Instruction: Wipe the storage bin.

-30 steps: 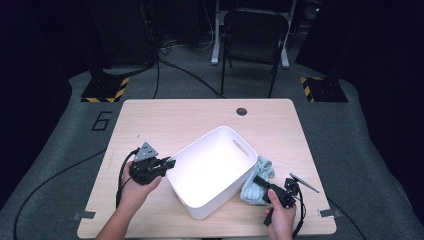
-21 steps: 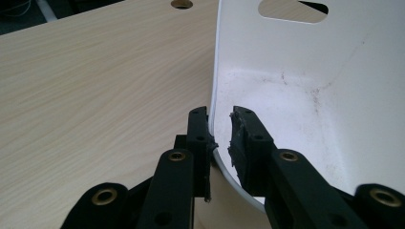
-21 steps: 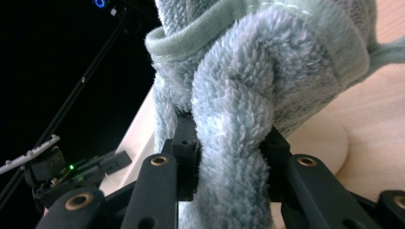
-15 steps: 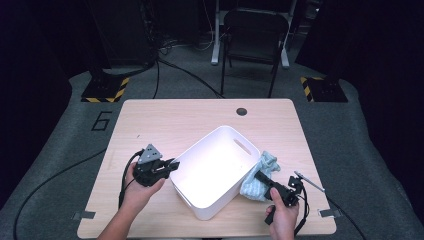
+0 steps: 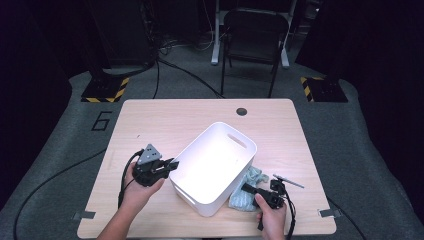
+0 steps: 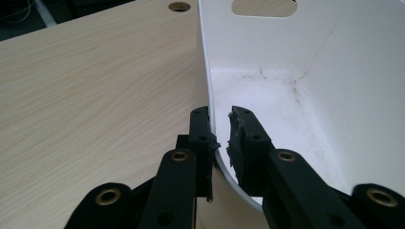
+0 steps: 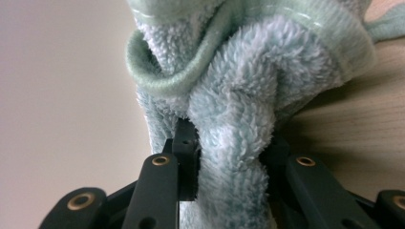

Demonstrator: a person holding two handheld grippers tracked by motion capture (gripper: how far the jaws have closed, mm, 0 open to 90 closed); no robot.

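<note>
A white plastic bin (image 5: 215,165) stands empty mid-table, turned at an angle. My left gripper (image 5: 172,164) is at its near-left corner. In the left gripper view the jaws (image 6: 219,119) straddle the bin's rim (image 6: 206,86), one outside and one inside, closed on the wall. A pale green-blue towel (image 5: 239,200) lies bunched against the bin's near-right side. My right gripper (image 5: 248,188) is shut on it. Fluffy folds of the towel (image 7: 248,71) bulge between the right gripper's jaws (image 7: 229,138), and the bin's wall (image 7: 62,95) is close on the left.
A thin dark pen-like stick (image 5: 288,181) lies on the wooden table (image 5: 150,125) just right of the towel. A round cable hole (image 5: 242,111) sits near the far edge. A chair (image 5: 252,30) stands beyond the table, and cables trail from both grippers.
My right gripper has moved left toward the bin's near-right side, dragging the towel with it. The bin has shifted slightly. The left gripper stays on the rim.
</note>
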